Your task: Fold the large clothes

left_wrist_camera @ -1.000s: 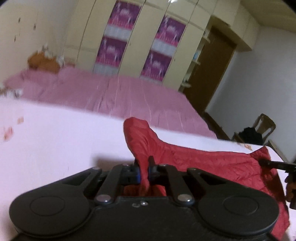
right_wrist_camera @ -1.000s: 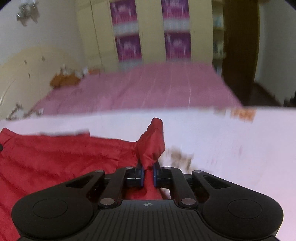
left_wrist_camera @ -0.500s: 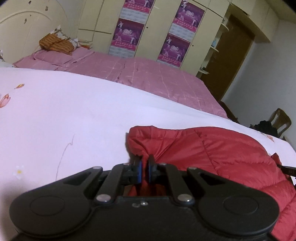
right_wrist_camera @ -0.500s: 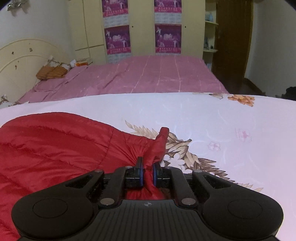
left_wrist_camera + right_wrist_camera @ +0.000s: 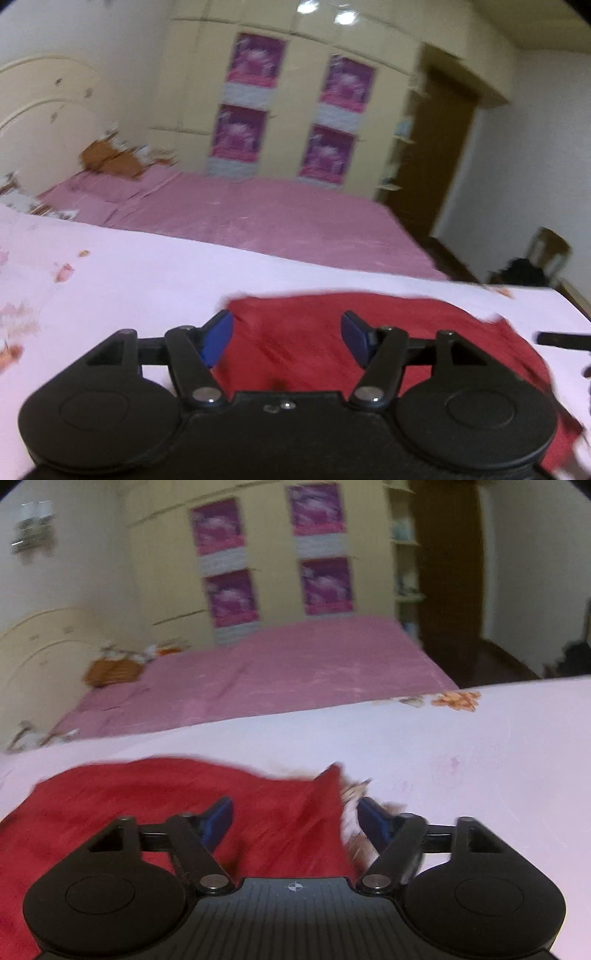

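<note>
On the left, the left gripper (image 5: 286,338) has just been opening; its jaws now stand apart, and the red padded jacket (image 5: 369,332) lies between and beyond them, pressed by neither blue pad. The jacket rests flat on the white floral bedspread (image 5: 129,280), with the pink bed (image 5: 258,218) and the wardrobe (image 5: 295,110) behind it. To the right, the right gripper (image 5: 293,821) has likewise just been opening, jaws apart, and the jacket's right edge (image 5: 325,812) lies in the gap, released. Both views are smeared, so the jacket's exact outline is probably a folded half, though I cannot be sure. The step in hand looks like letting go after laying a fold. The next move calls for fresh holds on two corners or an edge, well apart, for the next fold
</note>
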The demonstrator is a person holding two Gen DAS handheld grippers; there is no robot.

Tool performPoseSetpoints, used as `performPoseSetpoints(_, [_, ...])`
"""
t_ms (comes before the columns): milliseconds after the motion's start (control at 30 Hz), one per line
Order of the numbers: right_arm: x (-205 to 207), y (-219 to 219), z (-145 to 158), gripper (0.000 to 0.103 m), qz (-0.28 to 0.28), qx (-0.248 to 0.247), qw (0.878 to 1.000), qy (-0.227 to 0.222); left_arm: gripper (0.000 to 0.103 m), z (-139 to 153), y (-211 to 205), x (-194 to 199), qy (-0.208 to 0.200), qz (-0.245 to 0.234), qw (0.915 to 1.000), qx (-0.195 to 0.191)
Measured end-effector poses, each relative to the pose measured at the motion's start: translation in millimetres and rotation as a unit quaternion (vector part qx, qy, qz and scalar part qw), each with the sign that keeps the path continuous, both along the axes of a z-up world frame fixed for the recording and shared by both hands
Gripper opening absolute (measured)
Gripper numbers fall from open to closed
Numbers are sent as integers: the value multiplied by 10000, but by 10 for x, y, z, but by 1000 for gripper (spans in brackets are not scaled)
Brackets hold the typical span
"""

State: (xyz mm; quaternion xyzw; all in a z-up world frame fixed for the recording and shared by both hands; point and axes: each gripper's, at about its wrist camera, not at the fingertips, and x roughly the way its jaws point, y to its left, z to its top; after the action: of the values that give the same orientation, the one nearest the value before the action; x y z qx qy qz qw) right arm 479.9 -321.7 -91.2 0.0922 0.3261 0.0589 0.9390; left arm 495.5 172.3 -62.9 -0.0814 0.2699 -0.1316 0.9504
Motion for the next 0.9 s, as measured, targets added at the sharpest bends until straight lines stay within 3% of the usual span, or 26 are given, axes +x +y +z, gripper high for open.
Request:
performPoseSetpoints(33, [-183, 42, -7, 60, 101, 36, 9999, -33, 62, -23, -83, -156, -9, -169, 9999, 5])
performPoseSetpoints(100, [-441, 153, -66, 42, 422, 105, 9990, -43, 62, -146, -327, -395, 9, -493, 9982, 326])
performPoseSetpoints(167, [-581, 306, -184, 41, 710, -58, 9975, -4, 58, -340, -529, -427, 191, -722, 9952, 629])
performPoseSetpoints(233, [-576, 433, -323, 41, 839, -303, 9960, 68, 59, -544, -656, -454, 33, -799, 9901, 1152])
performPoseSetpoints(300, [-506, 444, -461, 41, 759, -606, 9952, 122, 59, -656, -627, -446, -45, -622, 9914, 1148])
performPoseSetpoints(367, [-442, 337, -587, 41, 640, -360, 9971, 188, 60, -730, -603, -462, -166, -398, 9896, 1372])
performPoseSetpoints(500, [-481, 373, -575, 42, 501, -335, 9980, 205, 60, -634, -492, -537, 87, -32, 9940, 1088])
performPoseSetpoints(567, [-552, 235, -449, 44, 100, -124, 9996, 226, 84, -528, -392, -727, 76, 267, 9941, 1049])
performPoseSetpoints(600, [-654, 148, -384, 62, -173, -18, 9996, 215, 88, -483, -303, -853, 84, 468, 9940, 988])
performPoseSetpoints(667, [-925, -79, -313, 85, -642, 460, 9968, 157, 89, -415, -84, -1096, 220, 775, 9945, 663])
performPoseSetpoints(800, [-1456, -477, -381, 85, -1221, 1591, 9789, 392, 89, -404, 299, -1530, 649, 1334, 9874, -556])
performPoseSetpoints(900, [-1749, -612, -512, 85, -1532, 2498, 9548, 503, 85, -516, 461, -1687, 935, 1497, 9664, -1871])
